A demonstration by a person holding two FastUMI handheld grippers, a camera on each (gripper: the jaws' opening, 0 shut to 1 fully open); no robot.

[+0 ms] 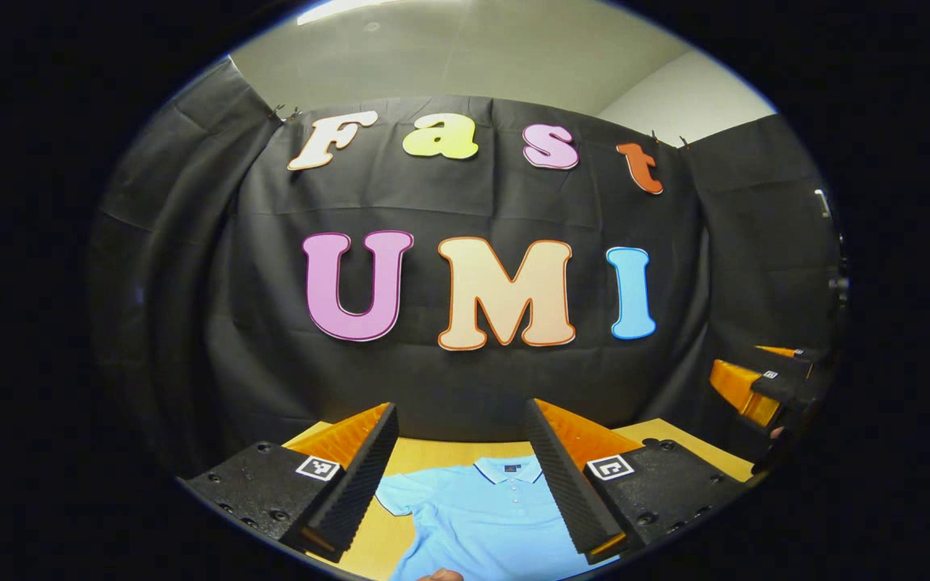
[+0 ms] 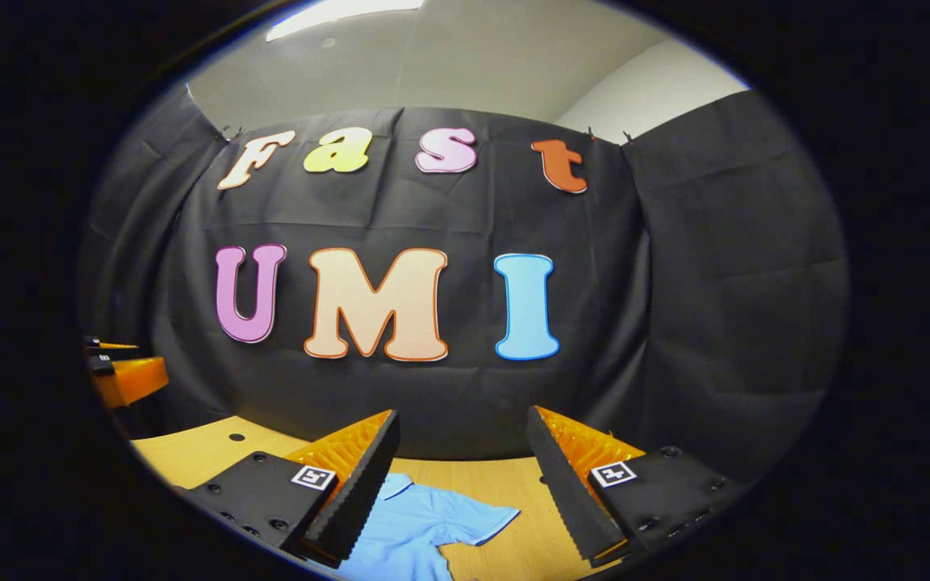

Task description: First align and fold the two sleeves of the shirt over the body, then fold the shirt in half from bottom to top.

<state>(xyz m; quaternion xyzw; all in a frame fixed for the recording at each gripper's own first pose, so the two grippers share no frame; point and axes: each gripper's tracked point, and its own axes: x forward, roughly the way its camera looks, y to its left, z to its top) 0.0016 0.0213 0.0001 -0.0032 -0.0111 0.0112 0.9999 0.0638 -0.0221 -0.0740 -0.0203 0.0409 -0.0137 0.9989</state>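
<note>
Lying flat on the wooden table (image 1: 675, 440), collar toward the booth wall, a light blue polo shirt (image 1: 481, 516) is seen with both short sleeves spread outward. The left gripper (image 1: 465, 476) is held above it, fingers wide apart and empty. The right gripper (image 2: 461, 484) is likewise spread wide, with one sleeve (image 2: 473, 516) seen between its fingers.

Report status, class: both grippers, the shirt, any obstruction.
Left gripper open, above shirt. Right gripper open, sleeve ahead. Shirt flat on table, sleeves unfolded. No obstruction seen.
</note>
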